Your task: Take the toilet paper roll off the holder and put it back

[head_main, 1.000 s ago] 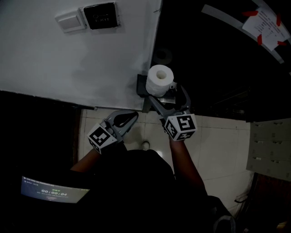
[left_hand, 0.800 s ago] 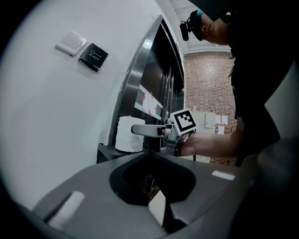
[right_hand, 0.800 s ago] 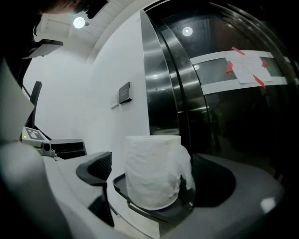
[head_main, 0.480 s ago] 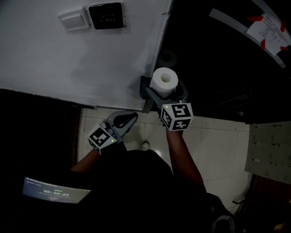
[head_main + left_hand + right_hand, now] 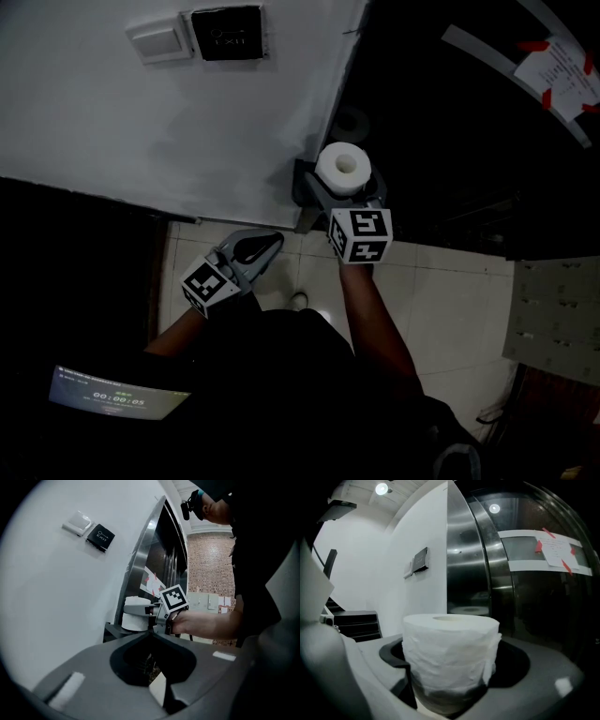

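Observation:
A white toilet paper roll (image 5: 344, 167) stands upright on a dark holder (image 5: 304, 184) fixed at the corner of the white wall. My right gripper (image 5: 345, 185) reaches around it from below. In the right gripper view the roll (image 5: 450, 644) fills the gap between the jaws, which are closing, and their inner faces touch its lower sides. My left gripper (image 5: 270, 243) hangs lower left, apart from the roll, shut with nothing in it. In the left gripper view the roll (image 5: 135, 617) and the right gripper's marker cube (image 5: 174, 599) show ahead of the closed tips (image 5: 152, 634).
On the white wall (image 5: 141, 122) are a light switch (image 5: 157, 42) and a black exit button plate (image 5: 228, 33). A dark curved metal panel with a taped paper (image 5: 561, 64) stands right of the holder. Pale floor tiles (image 5: 441, 291) lie below, and a small screen (image 5: 117, 395) glows at lower left.
My right gripper has moved forward along the roll, so its jaws now stand on both sides of it. The roll stays on the holder. The left gripper has not moved.

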The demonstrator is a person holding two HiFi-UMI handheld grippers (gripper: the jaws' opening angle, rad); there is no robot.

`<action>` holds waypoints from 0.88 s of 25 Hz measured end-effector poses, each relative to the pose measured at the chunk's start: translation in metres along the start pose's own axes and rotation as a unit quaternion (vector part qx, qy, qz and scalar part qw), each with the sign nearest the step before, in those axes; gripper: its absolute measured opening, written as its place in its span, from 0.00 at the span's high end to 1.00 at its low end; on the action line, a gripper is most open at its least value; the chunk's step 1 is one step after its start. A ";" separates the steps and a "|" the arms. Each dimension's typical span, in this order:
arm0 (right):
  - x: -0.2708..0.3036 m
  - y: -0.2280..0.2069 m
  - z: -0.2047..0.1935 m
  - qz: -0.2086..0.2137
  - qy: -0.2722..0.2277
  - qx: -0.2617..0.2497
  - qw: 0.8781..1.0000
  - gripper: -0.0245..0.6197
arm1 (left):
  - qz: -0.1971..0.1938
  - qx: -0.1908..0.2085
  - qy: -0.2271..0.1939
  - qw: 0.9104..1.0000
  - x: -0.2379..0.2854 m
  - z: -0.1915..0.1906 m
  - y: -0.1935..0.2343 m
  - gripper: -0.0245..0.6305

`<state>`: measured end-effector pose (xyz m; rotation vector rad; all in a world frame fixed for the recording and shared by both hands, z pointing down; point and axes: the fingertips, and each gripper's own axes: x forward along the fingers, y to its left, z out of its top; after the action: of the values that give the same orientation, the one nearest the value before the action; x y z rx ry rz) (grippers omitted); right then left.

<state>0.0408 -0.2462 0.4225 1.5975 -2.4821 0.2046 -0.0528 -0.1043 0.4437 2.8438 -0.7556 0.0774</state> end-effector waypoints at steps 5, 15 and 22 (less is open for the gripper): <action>0.002 0.000 0.000 0.003 -0.002 0.000 1.000 0.24 | 0.001 0.002 0.000 1.000 -0.001 -0.001 0.002 0.96; -0.003 -0.001 0.010 0.013 -0.009 0.007 1.000 0.24 | 0.004 0.009 -0.002 1.000 -0.004 -0.006 0.000 0.96; -0.034 -0.012 0.029 0.025 -0.012 0.000 1.000 0.24 | 0.013 0.010 0.002 1.000 0.000 0.001 -0.026 0.96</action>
<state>0.0634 -0.2276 0.3871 1.5487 -2.5416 0.1925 -0.0397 -0.0826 0.4385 2.8518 -0.7958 0.0937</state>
